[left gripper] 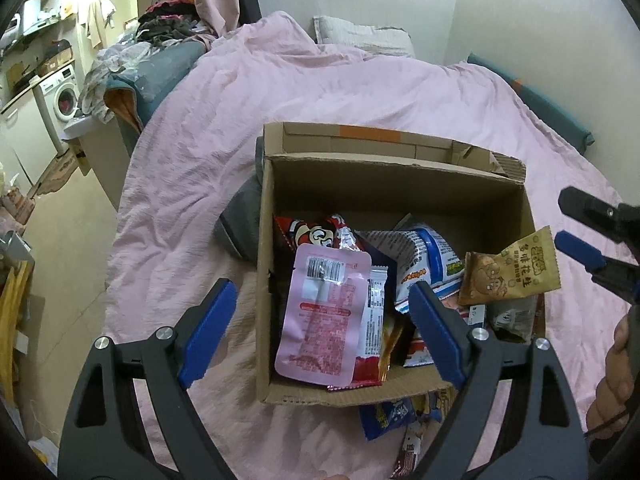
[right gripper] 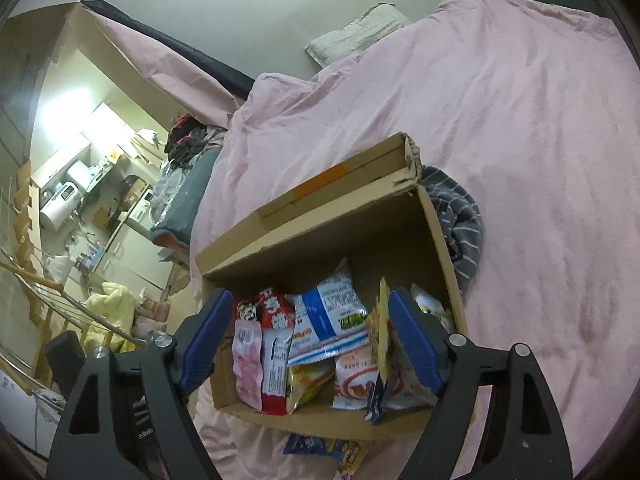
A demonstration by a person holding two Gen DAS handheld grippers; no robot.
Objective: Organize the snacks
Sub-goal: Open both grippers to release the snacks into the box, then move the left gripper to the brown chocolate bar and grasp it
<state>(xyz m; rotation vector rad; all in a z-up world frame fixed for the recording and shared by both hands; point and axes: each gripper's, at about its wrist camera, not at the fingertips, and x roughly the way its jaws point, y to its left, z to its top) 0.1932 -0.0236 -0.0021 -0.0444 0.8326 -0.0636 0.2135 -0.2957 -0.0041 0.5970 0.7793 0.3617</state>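
since both grippers hang over cardboard box (left gripper: 276, 280) on pink duvet (left gripper: 360, 92), left gripper (left gripper: 324, 312) + right gripper (right gripper: 310, 340) spread wide, nothing gripped. pink pouch (left gripper: 324, 316), peanut packet (left gripper: 508, 268) lie loose inside. blue packet (left gripper: 384, 416) outside, prob next.

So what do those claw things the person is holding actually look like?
Both look alike. The left claw has two black arms with triangular cut-outs and round silver pins at the joints, each ending in a long blue pad. The right claw is the same: black frame, silver pins, ribbed blue pads, plus some white lettering on its frame. No cables or sleeves are visible.
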